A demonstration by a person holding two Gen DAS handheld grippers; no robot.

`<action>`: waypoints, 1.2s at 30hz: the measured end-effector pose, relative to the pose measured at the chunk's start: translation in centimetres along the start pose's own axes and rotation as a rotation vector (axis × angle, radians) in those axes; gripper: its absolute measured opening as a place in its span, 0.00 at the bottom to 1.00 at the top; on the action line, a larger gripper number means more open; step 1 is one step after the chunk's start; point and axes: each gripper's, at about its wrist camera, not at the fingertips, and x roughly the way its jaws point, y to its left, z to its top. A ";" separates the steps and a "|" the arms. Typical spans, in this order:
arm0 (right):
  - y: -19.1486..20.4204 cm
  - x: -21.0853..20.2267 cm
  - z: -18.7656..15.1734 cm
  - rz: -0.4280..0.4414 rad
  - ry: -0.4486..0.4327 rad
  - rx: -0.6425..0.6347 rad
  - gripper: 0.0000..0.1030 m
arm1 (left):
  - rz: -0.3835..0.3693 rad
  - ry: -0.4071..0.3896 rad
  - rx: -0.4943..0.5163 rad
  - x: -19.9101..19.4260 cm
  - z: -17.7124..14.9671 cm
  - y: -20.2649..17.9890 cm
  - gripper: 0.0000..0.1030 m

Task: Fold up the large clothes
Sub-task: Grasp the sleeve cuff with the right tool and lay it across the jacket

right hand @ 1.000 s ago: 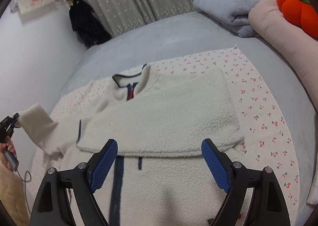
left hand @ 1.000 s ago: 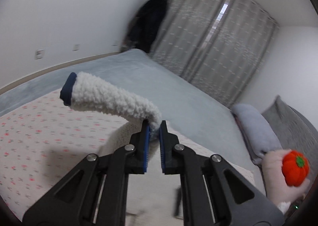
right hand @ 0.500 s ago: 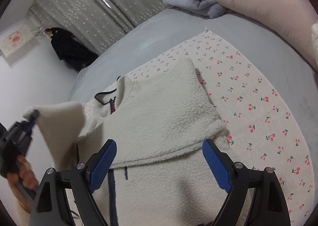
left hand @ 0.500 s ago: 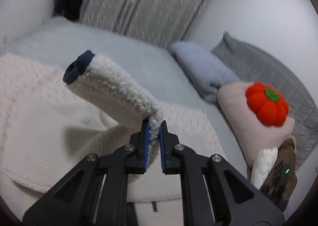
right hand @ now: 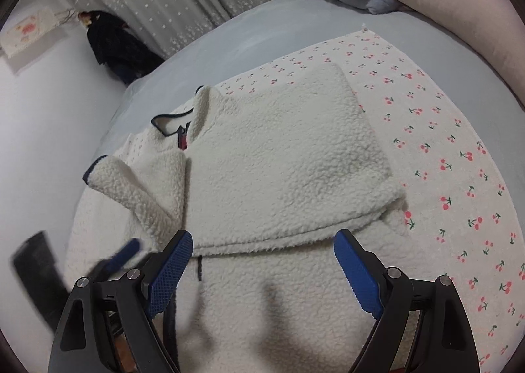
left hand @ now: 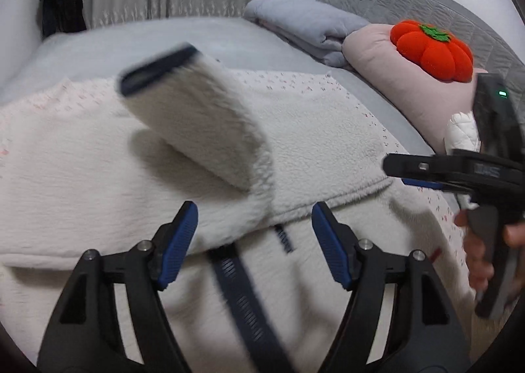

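The left gripper [left hand: 254, 241] clamped the sleeve [left hand: 200, 117] between closed jaws half a second ago; now its 2 blue pads stand wide apart with nothing between them, and the sleeve is free, lying tilted across the body of the fleece jacket [right hand: 279, 159] with its navy cuff [left hand: 157, 71] blurred and raised toward the far edge of the bed [right hand: 229, 41]; the right gripper [right hand: 262, 269] was spread wide before and is spread wide now, holding nothing, hovering over the jacket's near hem.

The jacket is cream, nubby fleece with navy trim at the collar [right hand: 170, 120] and a dark zipper strip [left hand: 242, 300] running down the front; its right side is already folded inward, giving a straight edge toward the right side of the bed, and a horizontal fold line crosses just ahead of both grippers; it lies on a white cherry-print sheet [right hand: 459, 159] spread over the grey bed, near the middle of that sheet; a folded grey blanket [left hand: 305, 22], a pink pillow [left hand: 393, 77] and an orange pumpkin cushion [left hand: 433, 51] sit at the bed's far right corner.
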 end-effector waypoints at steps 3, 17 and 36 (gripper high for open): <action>1.6 0.7 -0.5 -0.013 0.004 -0.057 0.87 | 0.068 -0.052 -0.073 -4.2 -1.2 3.9 0.79; 15.5 9.3 0.6 -0.066 -0.051 -0.422 0.59 | 0.328 -0.186 -0.492 -8.6 -5.0 18.7 0.68; -3.8 7.8 4.0 0.330 -0.050 0.237 0.62 | 0.287 -0.166 -0.412 -3.2 -4.0 15.7 0.27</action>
